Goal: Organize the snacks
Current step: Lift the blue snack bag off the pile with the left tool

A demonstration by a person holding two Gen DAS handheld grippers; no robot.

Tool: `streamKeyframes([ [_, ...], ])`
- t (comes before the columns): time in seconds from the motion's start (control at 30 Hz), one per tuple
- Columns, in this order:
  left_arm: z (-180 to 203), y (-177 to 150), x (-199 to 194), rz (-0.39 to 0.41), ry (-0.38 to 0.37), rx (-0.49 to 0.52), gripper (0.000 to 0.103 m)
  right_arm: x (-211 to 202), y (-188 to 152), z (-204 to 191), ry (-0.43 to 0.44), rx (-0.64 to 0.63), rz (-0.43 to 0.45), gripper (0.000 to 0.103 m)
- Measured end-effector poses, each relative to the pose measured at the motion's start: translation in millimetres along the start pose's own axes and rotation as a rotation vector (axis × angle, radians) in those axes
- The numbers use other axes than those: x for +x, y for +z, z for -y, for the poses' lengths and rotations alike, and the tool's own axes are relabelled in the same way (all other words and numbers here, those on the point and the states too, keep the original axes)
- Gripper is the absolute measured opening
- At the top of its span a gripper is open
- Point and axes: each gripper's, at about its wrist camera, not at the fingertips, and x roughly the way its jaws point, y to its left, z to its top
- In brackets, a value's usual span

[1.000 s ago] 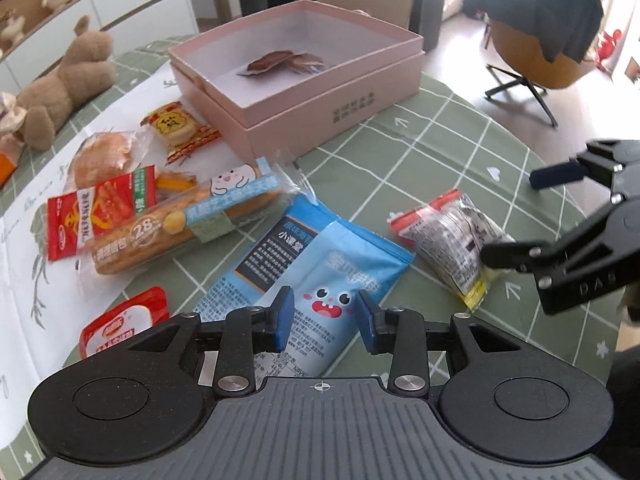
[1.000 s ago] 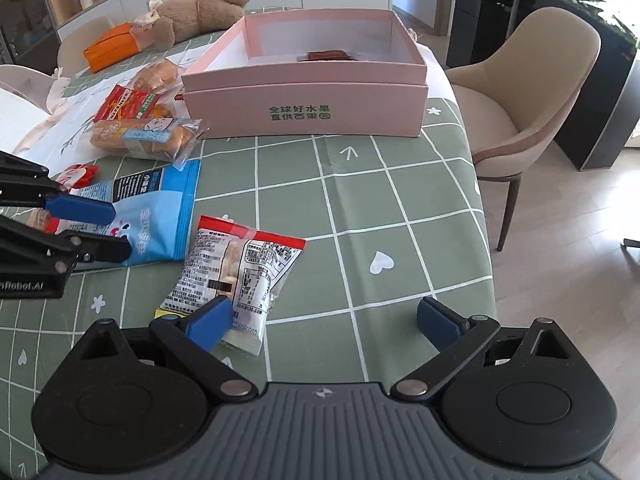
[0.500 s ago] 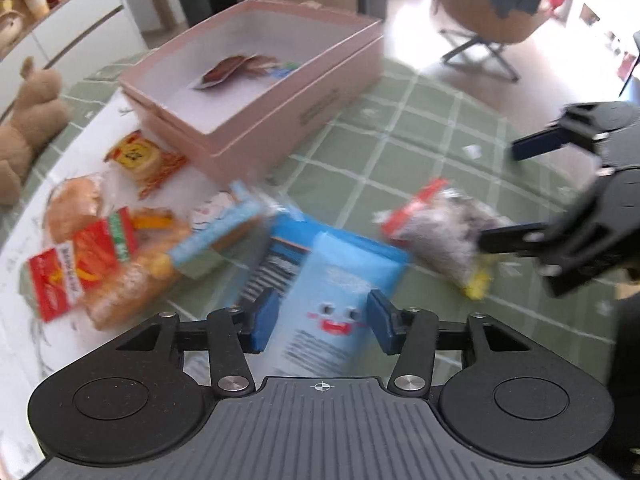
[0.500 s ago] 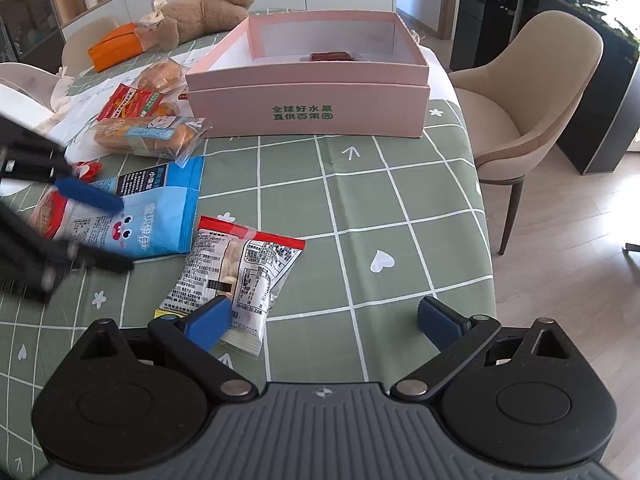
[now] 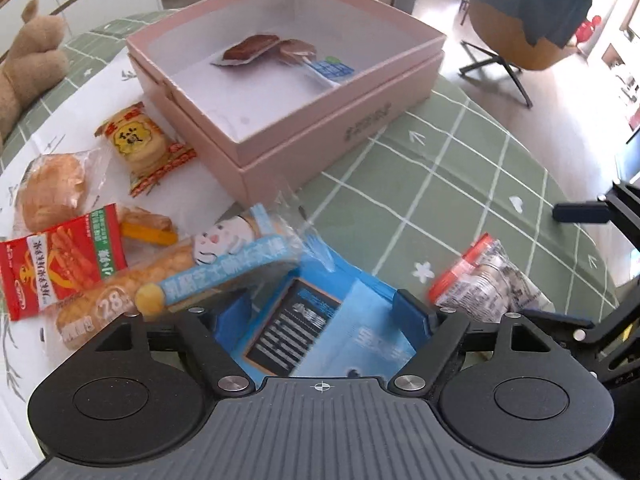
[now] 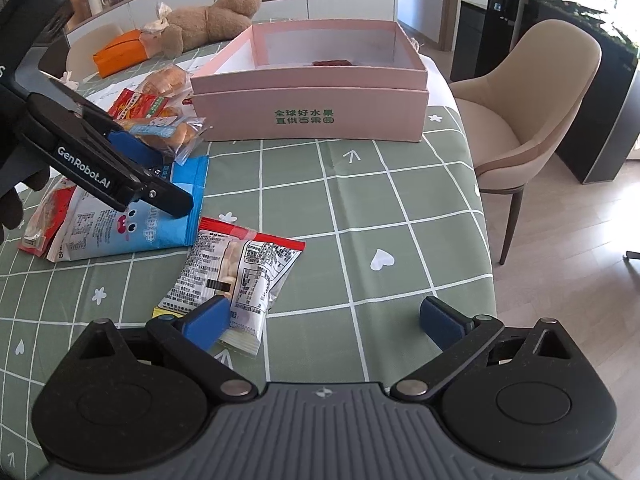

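A pink box (image 5: pixel 304 92) stands open on the green checked table, with a few wrapped snacks (image 5: pixel 256 49) inside; it also shows in the right wrist view (image 6: pixel 308 120). My left gripper (image 5: pixel 324 314) is open, its fingers spread over a blue snack bag (image 5: pixel 320 328), which also shows in the right wrist view (image 6: pixel 132 228). My right gripper (image 6: pixel 324 322) is open and empty, low over the table, its left fingertip at a white and red snack packet (image 6: pixel 240 272).
Left of the box lie a long bread packet (image 5: pixel 180 276), a red packet (image 5: pixel 60 264), a yellow cracker packet (image 5: pixel 138 142) and a bun (image 5: pixel 52 192). A teddy bear (image 6: pixel 212 20) lies at the back. A beige chair (image 6: pixel 532 120) stands beside the table's right edge.
My left gripper has opened wider and moved forward and down over the blue bag, closer to the box. My right gripper has stayed put.
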Motion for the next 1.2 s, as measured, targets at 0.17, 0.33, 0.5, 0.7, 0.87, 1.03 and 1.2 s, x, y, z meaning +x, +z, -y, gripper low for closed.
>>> streamKeyframes([
  [0.17, 13, -15, -6, 0.001, 0.010, -0.071, 0.083, -1, -3, -1, -0.004, 0.007, 0.018, 0.103],
  [0.33, 27, -40, -18, 0.046, 0.015, -0.126, 0.080, -1, -3, -3, -0.015, 0.022, 0.016, 0.103],
  [0.5, 18, -53, -30, 0.057, 0.052, -0.317, 0.062, 1, -1, -3, -0.018, 0.023, 0.009, 0.103],
  [0.7, -2, -58, -42, 0.121, 0.041, -0.429, 0.049, 1, -1, -3, -0.010, 0.006, 0.012, 0.103],
  [0.87, 48, -60, -54, 0.071, -0.003, 0.047, 0.050, -1, -2, 2, 0.029, -0.039, 0.002, 0.103],
  [1.03, 78, -69, -37, 0.019, 0.091, 0.256, 0.059, -2, -1, 6, 0.049, -0.059, -0.017, 0.103],
  [1.2, 44, -52, -29, 0.057, 0.154, 0.003, 0.060, -1, -2, 5, 0.036, -0.048, -0.009, 0.103],
])
